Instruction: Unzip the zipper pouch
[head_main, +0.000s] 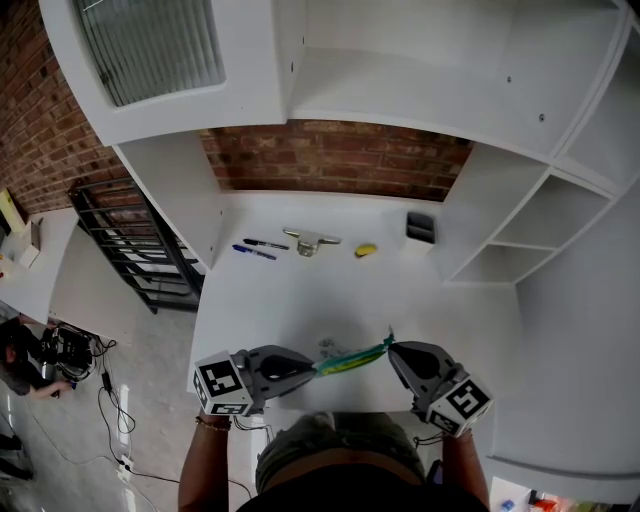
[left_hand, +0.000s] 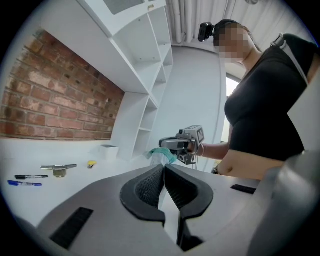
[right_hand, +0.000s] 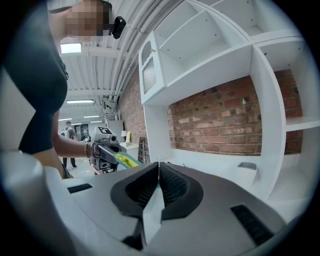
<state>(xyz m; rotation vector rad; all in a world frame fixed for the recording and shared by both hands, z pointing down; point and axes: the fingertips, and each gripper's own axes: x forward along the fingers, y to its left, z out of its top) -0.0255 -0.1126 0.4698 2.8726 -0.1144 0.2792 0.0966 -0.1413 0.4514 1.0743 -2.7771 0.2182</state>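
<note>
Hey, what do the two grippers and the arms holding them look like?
The left gripper and right gripper are grey, wide bodies tapering to black ribbed pads. Each carries a white cube with black square markers. The person wears a black top and a bracelet on the left wrist.

— How do the jaws stand?
— The left gripper (left_hand: 164, 169) has them pressed flat together. The zipper pouch (left_hand: 161, 156), clear with a teal edge, comes up right at their tips.
— And beyond the tips?
— The right gripper (left_hand: 164, 144) pinches the pouch's far end, with a forearm (left_hand: 217, 149) behind it.
— Off to the jaws' left?
— A black pen (left_hand: 30, 176), a blue pen (left_hand: 24, 183), a metal piece (left_hand: 59, 169), something small and yellow (left_hand: 91, 163) and a white box (left_hand: 108, 151), all well apart from the jaws.
</note>
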